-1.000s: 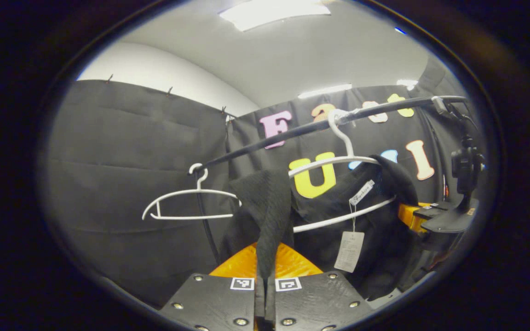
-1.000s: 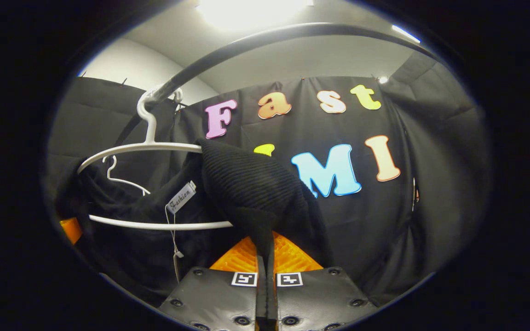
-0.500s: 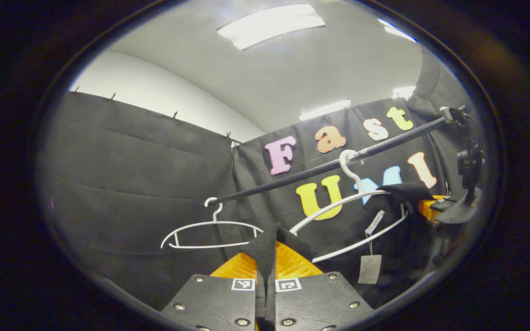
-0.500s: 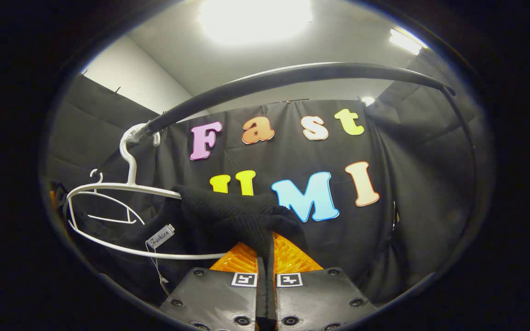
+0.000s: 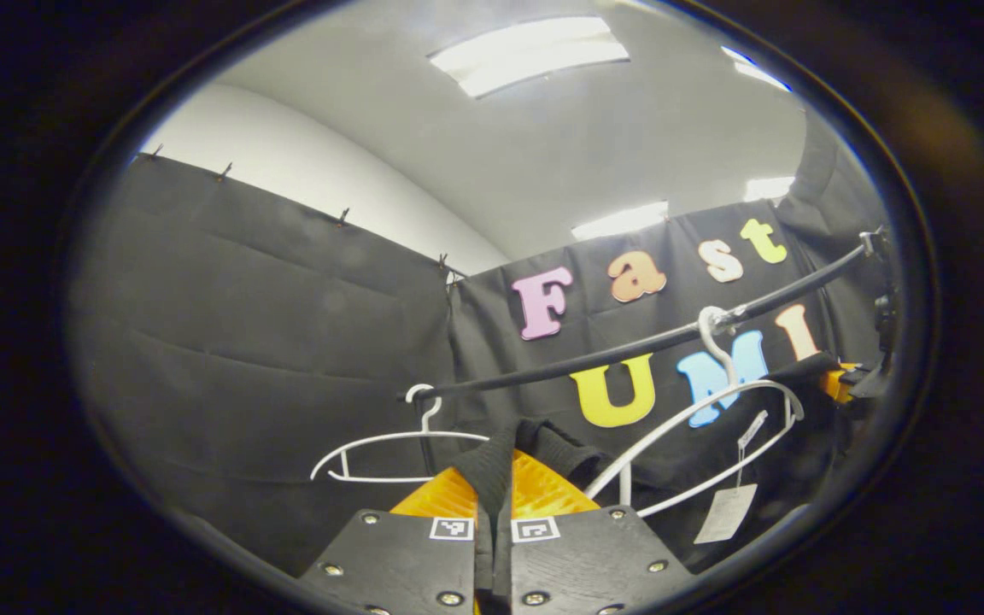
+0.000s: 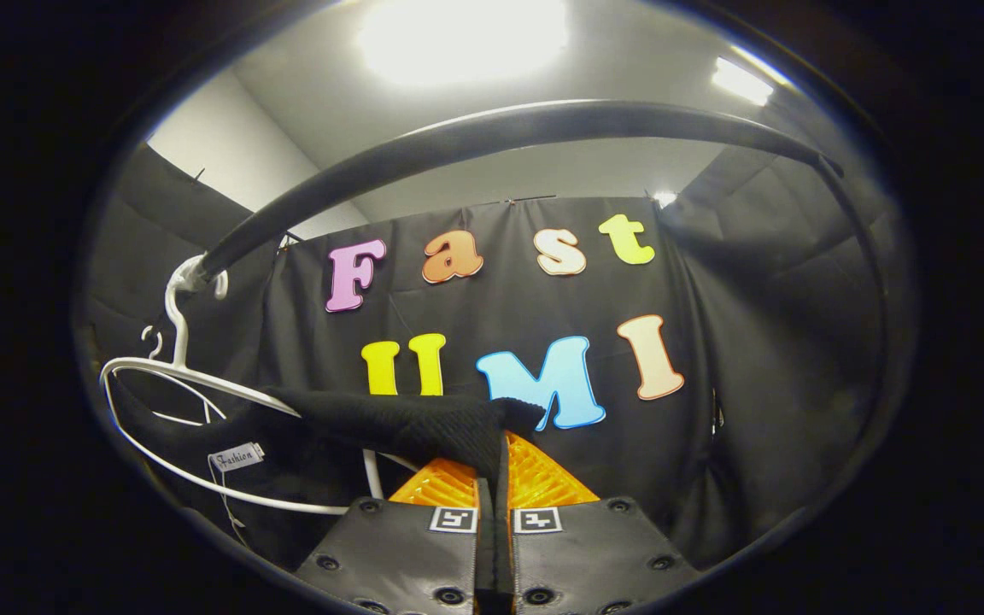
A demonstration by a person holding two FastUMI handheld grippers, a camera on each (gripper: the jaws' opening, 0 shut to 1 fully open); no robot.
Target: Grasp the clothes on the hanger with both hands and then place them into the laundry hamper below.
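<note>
Gripping black garment [image 5: 560, 448] | left claw [image 5: 493, 521], right claw [image 6: 493, 504] clenched | hanger [image 6: 202, 393] threaded through

— Booth walls?
— I logged black cloth [image 5: 244, 342] pinned along a white wall [image 5: 304, 162].
— Light?
— Ceiling panels [image 5: 526, 53] lit; I noted a black rail [image 6: 492, 137] overhead.

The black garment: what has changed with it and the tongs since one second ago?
Both tongs, left and right, have pulled the black garment down and partly off the white hanger. Unchanged: both stay shut on it; the hanger stays on the rail.
</note>
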